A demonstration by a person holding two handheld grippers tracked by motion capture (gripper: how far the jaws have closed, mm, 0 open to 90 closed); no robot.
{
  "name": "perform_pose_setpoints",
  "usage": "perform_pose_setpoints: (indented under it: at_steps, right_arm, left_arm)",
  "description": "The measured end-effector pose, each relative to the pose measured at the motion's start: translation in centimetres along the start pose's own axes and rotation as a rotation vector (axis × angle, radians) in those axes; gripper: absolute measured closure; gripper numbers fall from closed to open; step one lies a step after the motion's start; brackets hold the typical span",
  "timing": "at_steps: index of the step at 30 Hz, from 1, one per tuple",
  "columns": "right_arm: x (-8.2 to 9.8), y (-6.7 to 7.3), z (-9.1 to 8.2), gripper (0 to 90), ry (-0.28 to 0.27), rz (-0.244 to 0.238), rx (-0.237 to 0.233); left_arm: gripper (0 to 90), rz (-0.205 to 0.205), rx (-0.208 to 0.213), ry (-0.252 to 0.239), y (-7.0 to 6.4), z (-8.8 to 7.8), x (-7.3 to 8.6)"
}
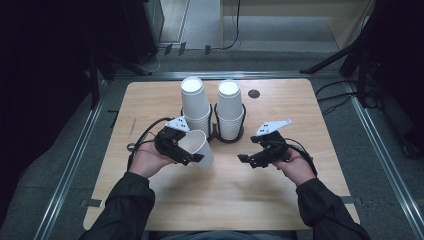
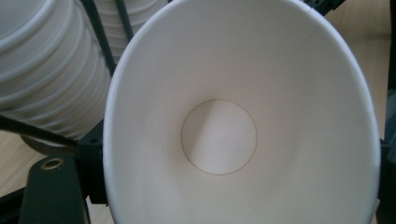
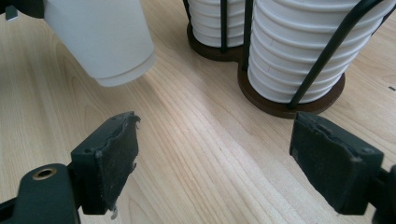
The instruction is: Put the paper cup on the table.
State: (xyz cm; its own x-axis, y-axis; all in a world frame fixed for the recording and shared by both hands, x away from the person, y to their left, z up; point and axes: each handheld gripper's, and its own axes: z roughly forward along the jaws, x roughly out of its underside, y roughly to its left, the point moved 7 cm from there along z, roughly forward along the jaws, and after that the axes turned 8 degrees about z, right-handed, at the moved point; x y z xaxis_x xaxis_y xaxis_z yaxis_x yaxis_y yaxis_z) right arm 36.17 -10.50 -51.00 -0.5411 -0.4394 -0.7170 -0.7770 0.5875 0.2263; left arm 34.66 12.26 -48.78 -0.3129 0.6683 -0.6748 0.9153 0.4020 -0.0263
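My left tongs [image 1: 187, 150] clamp a single paper cup [image 1: 197, 147] by its mouth end, tipped on its side so the base points toward 4 o'clock, lifted off the worktop [image 1: 225, 200], I think. The cup sits at about 7 o'clock from the wire cup holder [image 1: 227, 137], which keeps two tall cup stacks [image 1: 229, 107] upright. My right tongs [image 1: 257, 159] stand wide and empty at 3 o'clock of the cup, likely ready to take its base.
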Motion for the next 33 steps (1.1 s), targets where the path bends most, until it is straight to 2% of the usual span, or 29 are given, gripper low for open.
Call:
perform_pose_setpoints:
  at_steps: [14,17,18,21,25,33]
  right_arm:
    - [-0.5,-0.5,0.3,15.7,-0.005,0.017,-0.014]
    - [-0.4,-0.5,0.4,15.7,-0.002,0.018,-0.014]
    - [-0.5,-0.6,0.4,15.7,-0.005,0.017,-0.013]
    - [-0.4,-0.6,0.4,15.8,-0.002,0.026,-0.013]
    - [-0.4,-0.7,0.4,15.7,0.001,0.028,-0.012]
    - [-0.3,-0.9,0.4,15.7,0.007,0.033,-0.007]
  left_arm:
    - [16.4,-0.055,-0.024,0.011,1.7,-1.5,1.7]
    - [16.4,-0.062,-0.037,0.01,2.2,-1.9,2.2]
    - [16.4,-0.059,-0.053,0.014,2.4,-2.0,2.4]
    - [16.3,-0.063,-0.064,0.037,2.8,-2.1,3.1]
    - [16.3,-0.099,-0.07,0.038,3.7,-2.5,3.8]
    - [16.2,-0.133,-0.095,0.064,5.3,-3.7,4.8]
